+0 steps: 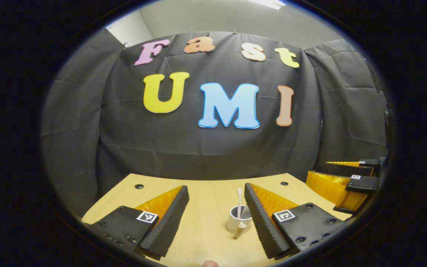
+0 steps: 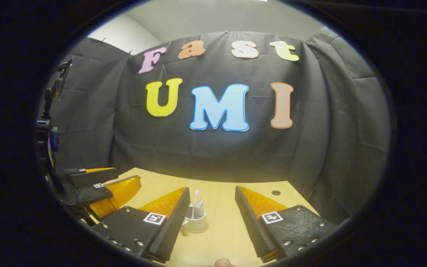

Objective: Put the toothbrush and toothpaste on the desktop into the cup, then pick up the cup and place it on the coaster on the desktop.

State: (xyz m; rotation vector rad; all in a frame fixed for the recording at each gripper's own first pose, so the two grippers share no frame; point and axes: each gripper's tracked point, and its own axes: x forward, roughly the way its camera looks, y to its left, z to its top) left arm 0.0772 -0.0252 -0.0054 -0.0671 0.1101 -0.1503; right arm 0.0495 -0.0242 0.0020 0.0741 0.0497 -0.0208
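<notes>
The left claw (image 1: 215,218) stands with its two fingers spread wide and nothing between them; it hangs above the counter (image 1: 206,193), and the cup (image 1: 238,219) sits just ahead, close to its right-hand finger but apart from it. The right claw (image 2: 211,218) is likewise spread and holding nothing, with the cup (image 2: 195,221) showing just beside its left-hand finger, again with no contact that can be made out. The toothbrush (image 1: 239,202) stands upright in the cup, its head above the rim, and in the right gripper view a pale flat shape leaning beside it looks like the toothpaste (image 2: 199,210), though it is too small to be sure. So the first part, loading the cup, seems done or nearly so. Under the cup in the right gripper view a slightly wider disc may be the coaster (image 2: 203,230); whether it is that or only the cup's base and shadow cannot be told. If it is the coaster, the task is finished and both claws are free; if not, lifting the cup and setting it on the coaster is still left.
</notes>
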